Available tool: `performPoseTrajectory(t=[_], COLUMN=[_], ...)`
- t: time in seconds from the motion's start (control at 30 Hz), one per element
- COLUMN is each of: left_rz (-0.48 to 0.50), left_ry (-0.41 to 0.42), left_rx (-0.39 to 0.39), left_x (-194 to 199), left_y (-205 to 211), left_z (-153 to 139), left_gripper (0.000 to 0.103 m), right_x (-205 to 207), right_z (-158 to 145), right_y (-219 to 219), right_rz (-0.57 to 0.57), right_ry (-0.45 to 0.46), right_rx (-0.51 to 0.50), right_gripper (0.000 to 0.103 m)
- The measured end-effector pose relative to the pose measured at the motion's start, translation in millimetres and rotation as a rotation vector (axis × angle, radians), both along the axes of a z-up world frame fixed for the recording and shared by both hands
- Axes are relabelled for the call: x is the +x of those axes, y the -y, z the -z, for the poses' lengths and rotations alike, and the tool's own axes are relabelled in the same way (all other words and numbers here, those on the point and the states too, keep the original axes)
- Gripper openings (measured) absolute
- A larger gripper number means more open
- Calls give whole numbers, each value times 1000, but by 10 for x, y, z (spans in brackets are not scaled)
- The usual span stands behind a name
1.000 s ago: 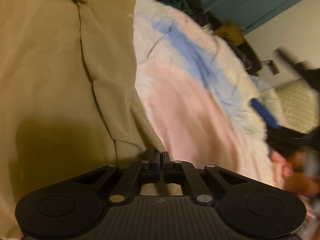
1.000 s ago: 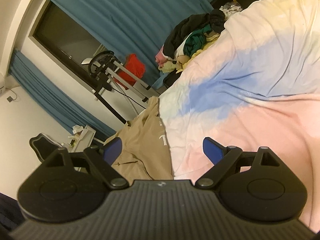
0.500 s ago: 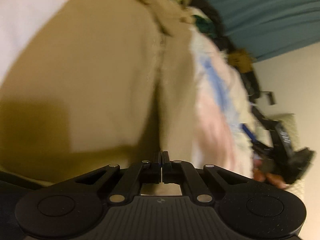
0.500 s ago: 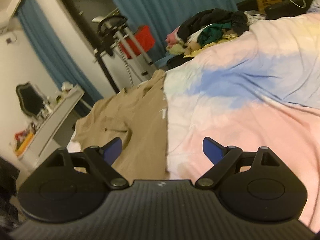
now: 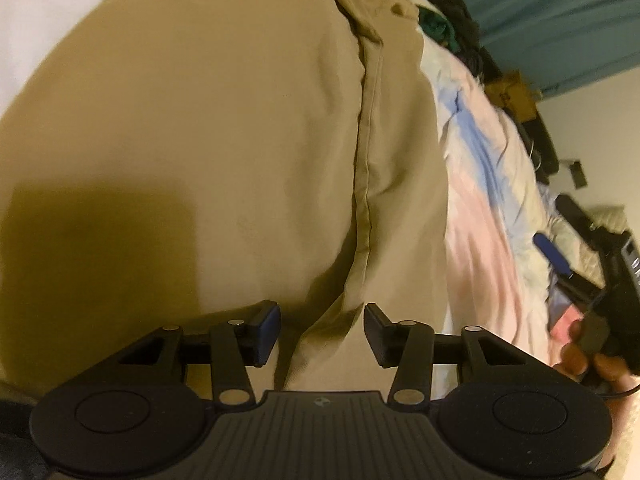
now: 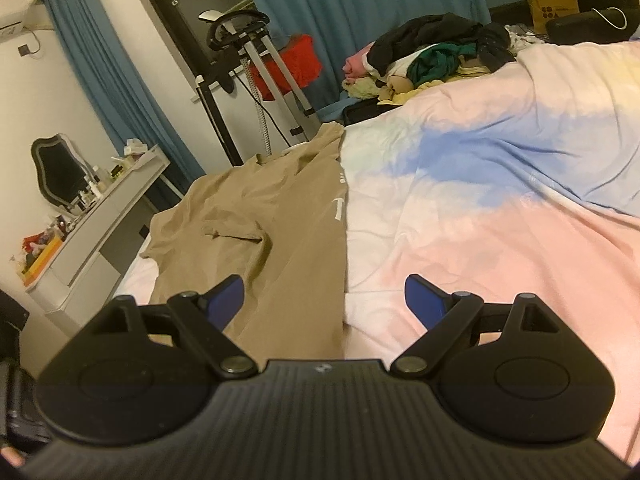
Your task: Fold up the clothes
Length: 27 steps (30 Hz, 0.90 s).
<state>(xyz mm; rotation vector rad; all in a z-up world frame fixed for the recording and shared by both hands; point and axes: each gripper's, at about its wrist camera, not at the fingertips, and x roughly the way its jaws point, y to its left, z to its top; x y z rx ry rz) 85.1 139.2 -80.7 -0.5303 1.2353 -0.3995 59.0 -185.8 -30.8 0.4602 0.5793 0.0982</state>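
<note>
A tan garment (image 5: 224,128) lies spread on the bed, with one layer folded over along a long seam (image 5: 362,184). In the right wrist view the tan garment (image 6: 280,216) lies at the bed's left edge. My left gripper (image 5: 322,330) is open just above the garment's near edge, with the fold between its fingers and nothing held. My right gripper (image 6: 324,298) is open and empty above the garment's near end. It also shows at the right of the left wrist view (image 5: 560,264).
The bed has a pastel pink, blue and white cover (image 6: 500,200). A pile of mixed clothes (image 6: 432,52) sits at the far end. A white dresser (image 6: 92,216) with a mirror, an exercise machine (image 6: 248,60) and blue curtains (image 6: 360,8) stand beyond the bed's left side.
My left gripper was shut on the tan cloth and has opened, letting the folded layer lie down. My right gripper has swung level and moved towards the garment, staying open.
</note>
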Motion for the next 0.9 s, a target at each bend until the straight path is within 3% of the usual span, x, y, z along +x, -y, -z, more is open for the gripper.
performPoseTrajectory(t=[0.03,0.13,0.37,0.47,0.57,0.67,0.8,0.9], left_rz=[9,37,59,90,98,60,-17,-98], left_ry=[3,13,108,142,144,167,221,272], left_rx=[9,39,194,220,223,238,246,231], left_x=[-12,-51,-273,-335,-325,-224,23,390], left_y=[4,17,93,101,106,154,17,11], left_z=[-11,-46,-295,-416,-552,-691,-868,-916], left_gripper=[39,4,2,4,22,50,72,75], right_x=[1,7,17,24,29,30,20,30], right_z=[0,5,24,53,81,69,40,28], right_y=[-12,-30,-91,-143,-190,-233,-280,-311], right_rz=[-3,-1,-2,6,2,-6,0,-6], right_ry=[1,-2,-6,-15,-23,-14,7,18], right_rx=[-2,-11,-27,-40,-49,-64,-87,-95], right_gripper=[89,89,89,89,89,89,89,89])
